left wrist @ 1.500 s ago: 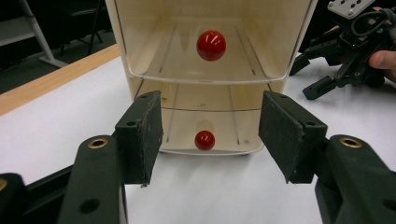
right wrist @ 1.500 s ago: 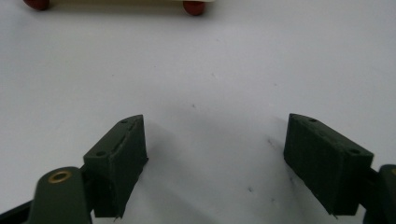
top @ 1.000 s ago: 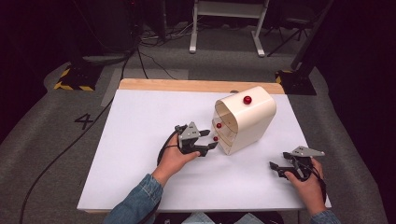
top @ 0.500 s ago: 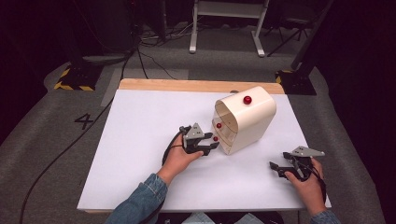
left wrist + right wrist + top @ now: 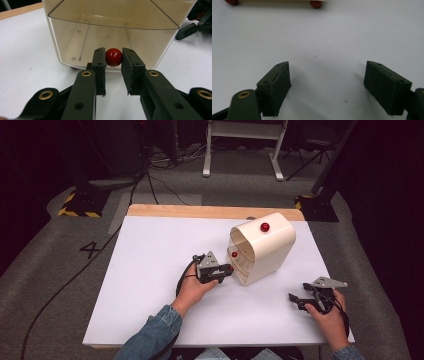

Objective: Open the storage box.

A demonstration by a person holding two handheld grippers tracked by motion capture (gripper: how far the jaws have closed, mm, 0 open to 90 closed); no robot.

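Observation:
A cream cabinet with rounded top stands at the table's right of middle, its open front facing left. It has a red knob on top and another on its front. My left gripper is at the bottom of that front. Its jaws have just been closing and now press on a red ball knob on the low drawer. My right gripper rests near the front right corner, open, with bare table between its pads.
The white table has a wooden strip along its far edge. The other gripper lies to the right of the drawer. Red feet of the cabinet stand ahead of the right gripper. Cables and a frame's legs lie on the floor beyond.
The left gripper's jaws have closed in on the red knob at the cabinet's lower front. The right hand has stayed where it was.

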